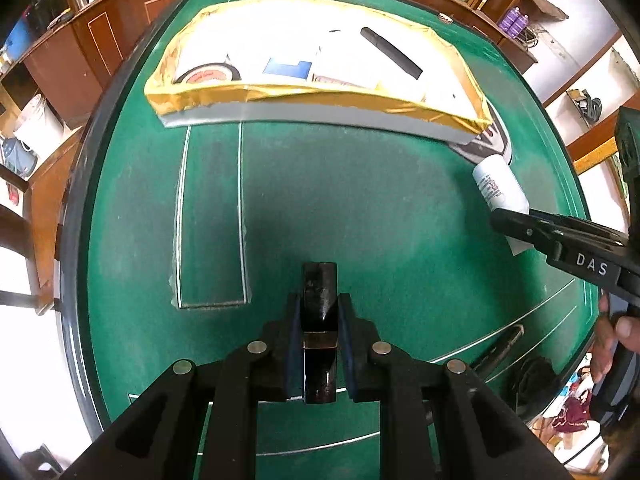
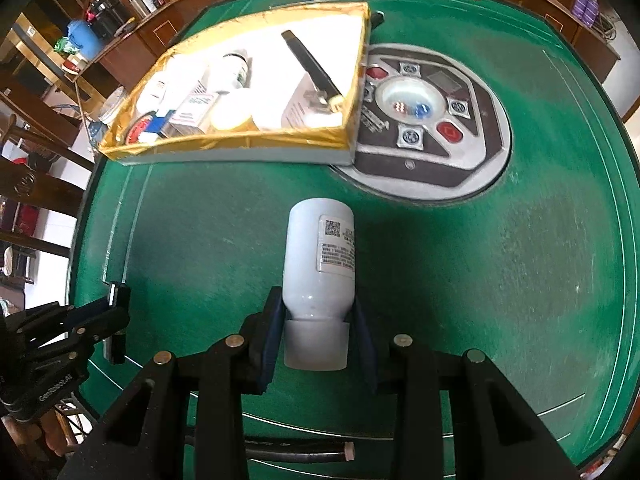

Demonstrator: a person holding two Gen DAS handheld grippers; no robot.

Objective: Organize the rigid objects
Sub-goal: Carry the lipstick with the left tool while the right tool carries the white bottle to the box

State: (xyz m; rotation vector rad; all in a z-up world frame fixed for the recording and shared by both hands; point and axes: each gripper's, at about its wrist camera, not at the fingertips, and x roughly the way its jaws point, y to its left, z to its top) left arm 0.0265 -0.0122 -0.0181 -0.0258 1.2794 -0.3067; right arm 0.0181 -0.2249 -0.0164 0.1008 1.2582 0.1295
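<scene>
White bottle (image 2: pixel 318 276) is clamped at its neck in the right gripper (image 2: pixel 318 332), body sticking out fwd over the green table (image 2: pixel 520 280), short of the box (image 2: pixel 224 146). Left gripper (image 1: pixel 319 344) jaws are closed on a slim black bar (image 1: pixel 319 320), also above the table. Risks: neck-only hold lets the bottle pivot or slip w/ a quick tilt. Box is already crowded, so dropping in could knock items or catch the gold rim. Grippers near each other; may collide.
</scene>
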